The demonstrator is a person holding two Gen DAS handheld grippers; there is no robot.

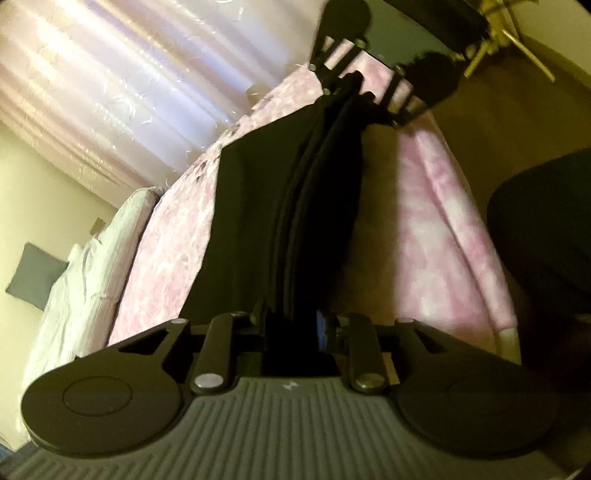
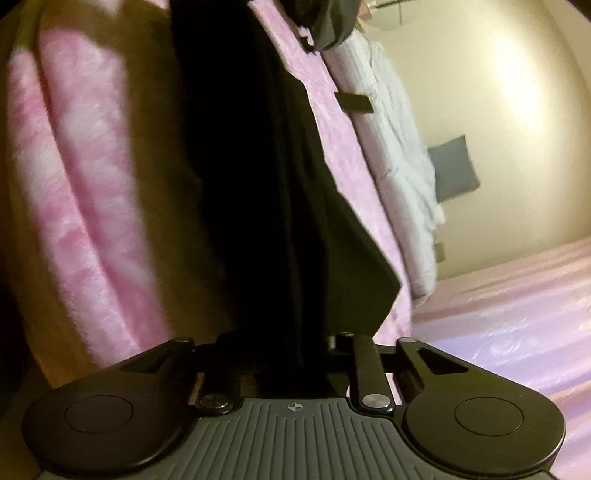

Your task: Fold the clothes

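A black garment (image 1: pixel 295 203) hangs stretched in folds between my two grippers, above a pink bed (image 1: pixel 177 229). In the left wrist view my left gripper (image 1: pixel 291 325) is shut on one end of the cloth, which bunches between its fingers. At the far end the right gripper (image 1: pixel 354 83) pinches the other end. In the right wrist view the black garment (image 2: pixel 258 184) runs up from my right gripper (image 2: pixel 291 350), which is shut on it. The left gripper (image 2: pixel 325 33) shows blurred at the top. A loose flap of cloth hangs to one side.
The pink patterned bedspread (image 2: pixel 74 166) drapes over the bed's edge. White bedding (image 1: pixel 85 273) lies at the head of the bed. Pale curtains (image 1: pixel 110 74) cover the far wall. A dark rounded shape (image 1: pixel 546 236) sits close at the right. A grey square (image 2: pixel 454 166) is on the cream wall.
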